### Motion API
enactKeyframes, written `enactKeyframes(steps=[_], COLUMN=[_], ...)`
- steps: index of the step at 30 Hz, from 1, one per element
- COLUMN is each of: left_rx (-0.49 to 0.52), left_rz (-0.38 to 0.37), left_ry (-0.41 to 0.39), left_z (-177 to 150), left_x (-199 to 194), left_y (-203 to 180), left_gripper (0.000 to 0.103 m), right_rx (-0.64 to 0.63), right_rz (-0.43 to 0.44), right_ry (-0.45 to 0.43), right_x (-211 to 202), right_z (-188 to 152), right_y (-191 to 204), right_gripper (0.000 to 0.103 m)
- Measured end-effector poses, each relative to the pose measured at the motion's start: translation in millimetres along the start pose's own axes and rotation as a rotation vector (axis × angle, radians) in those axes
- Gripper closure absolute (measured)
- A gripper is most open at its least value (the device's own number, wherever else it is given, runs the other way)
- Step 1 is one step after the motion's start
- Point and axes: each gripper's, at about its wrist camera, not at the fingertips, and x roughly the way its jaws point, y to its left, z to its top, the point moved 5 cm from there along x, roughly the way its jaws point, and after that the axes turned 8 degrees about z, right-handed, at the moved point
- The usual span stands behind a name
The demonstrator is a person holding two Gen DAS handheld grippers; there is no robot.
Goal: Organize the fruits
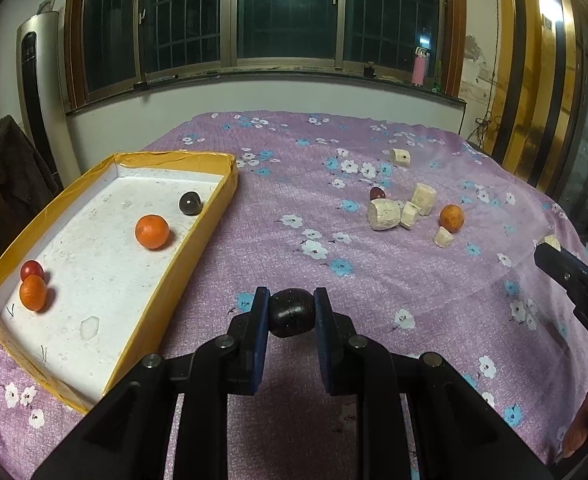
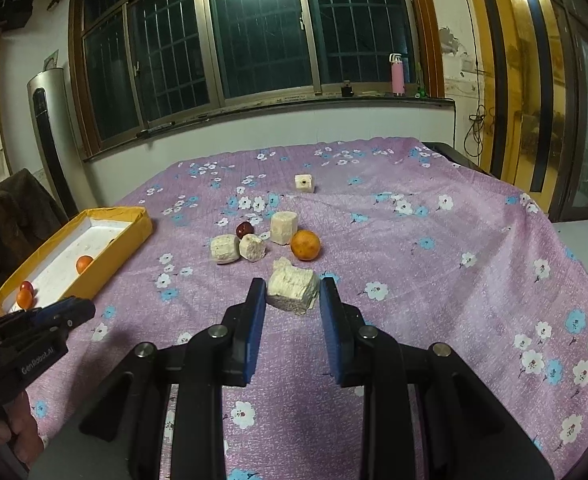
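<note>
Grippers both point forward and downward over the purple floral cloth (image 1: 374, 280). Your left gripper (image 1: 291, 312) clamps a dark round fruit (image 1: 291, 314), lower centre, beside the yellow-rimmed white tray (image 1: 213, 216). Your right gripper (image 2: 292, 300) clamps a pale rough block (image 2: 292, 292), long axis crosswise. Open cloth lies right.

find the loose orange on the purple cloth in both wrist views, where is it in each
Left wrist: orange right of centre, just right of the pale chunks.
Right wrist: orange near centre, beyond the gripper's fingers, right of the same chunks.
Shared landmark: yellow tray, at left in both.
</note>
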Motion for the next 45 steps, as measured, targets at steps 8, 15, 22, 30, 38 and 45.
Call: enactKeyframes(steps=[8, 15, 22, 30, 38, 45], left_rx=[0.01, 0.014, 0.038, 0.041, 0.04, 0.038], left_rz=[0.011, 0.021, 0.029, 0.028, 0.029, 0.027], left_ry=[0.0, 0.015, 0.011, 0.014, 0.007, 0.004], left_z=[-0.1, -0.5, -1.1, -1.1, -0.6, -0.8], left_x=[-0.1, 2.5, 2.6, 3.1, 2.7, 3.3], left_y=[-1.0, -1.5, -5.6, -5.2, -6.5, -7.2], left_gripper=[0.083, 0.083, 0.083, 0.083, 0.083, 0.083], right_rx=[-0.009, -0.014, -0.019, -0.023, -0.026, -0.026], right_rz=[0.002, 0.004, 0.012, 0.015, 0.015, 0.014], right_ry=[-0.002, -0.002, -0.003, -0.001, -0.002, -0.002], right_x=[-1.4, -1.5, -1.6, -2.7, -2.4, -2.7], right_z=[-0.8, -1.0, -2.0, -2.7, -3.0, -3.1], right_y=[-0.5, -0.2, 1.6, 4.2, 5.4, 5.6], right_gripper=[0.074, 0.074, 0.074, 0.074, 0.074, 0.074])
